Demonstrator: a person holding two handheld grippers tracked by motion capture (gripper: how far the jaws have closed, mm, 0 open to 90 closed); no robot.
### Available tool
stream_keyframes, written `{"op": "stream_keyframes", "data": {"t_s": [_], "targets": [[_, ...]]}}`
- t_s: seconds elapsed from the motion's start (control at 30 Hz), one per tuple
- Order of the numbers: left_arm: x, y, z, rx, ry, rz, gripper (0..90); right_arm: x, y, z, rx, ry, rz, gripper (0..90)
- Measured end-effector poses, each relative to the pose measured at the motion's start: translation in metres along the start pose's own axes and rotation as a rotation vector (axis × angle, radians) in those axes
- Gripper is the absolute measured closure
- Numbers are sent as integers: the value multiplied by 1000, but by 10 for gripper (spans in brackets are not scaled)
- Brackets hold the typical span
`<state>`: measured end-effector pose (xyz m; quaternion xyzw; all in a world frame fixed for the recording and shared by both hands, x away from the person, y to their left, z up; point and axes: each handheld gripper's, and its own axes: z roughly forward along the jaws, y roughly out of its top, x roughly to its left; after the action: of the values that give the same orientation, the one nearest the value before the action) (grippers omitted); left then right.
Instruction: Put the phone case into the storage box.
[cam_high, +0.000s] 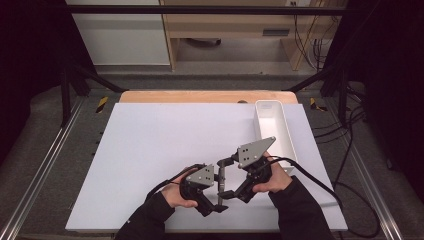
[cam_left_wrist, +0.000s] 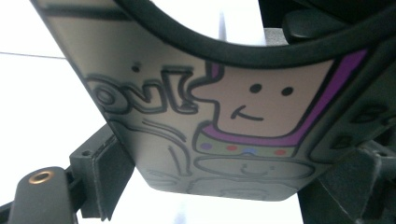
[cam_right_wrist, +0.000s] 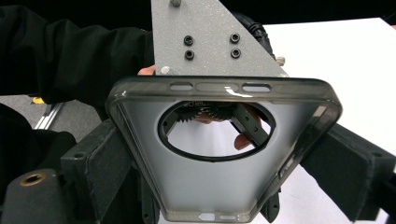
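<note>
A phone case (cam_high: 220, 181) is held edge-on between the two grippers above the near middle of the white desk (cam_high: 150, 150), clear of its surface. The left gripper (cam_high: 218, 199) grips the case across its width near the lower end: in the left gripper view its two jaws stand wide, one pressed against each side edge of the case (cam_left_wrist: 224, 135), whose outer face fills the frame with a cartoon figure, a smiling face, purple outlining and a row of coloured dots. The right gripper (cam_high: 223, 176) also has hold of the case: in the right gripper view the jaws flank the case (cam_right_wrist: 219, 186) and press on both long edges, showing the plain inner face, the dark translucent rim and the large round camera opening. Through that opening, part of the left gripper and fingers (cam_right_wrist: 240, 140) of the person's hand appear. The grey plate (cam_right_wrist: 210, 42) of the left gripper rises behind the case's top edge. A person's dark sleeves enter from the bottom of the high view. A white bin (cam_high: 285, 135) lies at the desk's right side, well apart from the case.
</note>
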<state>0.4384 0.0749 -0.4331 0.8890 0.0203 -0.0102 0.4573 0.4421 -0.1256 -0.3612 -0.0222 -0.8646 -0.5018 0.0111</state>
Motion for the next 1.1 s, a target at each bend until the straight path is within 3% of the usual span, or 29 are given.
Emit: {"op": "stream_keyframes", "data": {"t_s": [0.43,0.6,0.9,1.1], "targets": [[0,-1,-3,-11,21,-29,86,0,2,-4,-16,-20,12,127],[0,-4,-12,-6,49,-30,73,0,3,-10,-16,-34,16,126],[2,-16,-33,-50,110,-87,67,-1,5,-24,-34,-88,30,125],[3,-26,-45,-76,172,-132,47,-3,0,-34,-42,-125,48,125]]}}
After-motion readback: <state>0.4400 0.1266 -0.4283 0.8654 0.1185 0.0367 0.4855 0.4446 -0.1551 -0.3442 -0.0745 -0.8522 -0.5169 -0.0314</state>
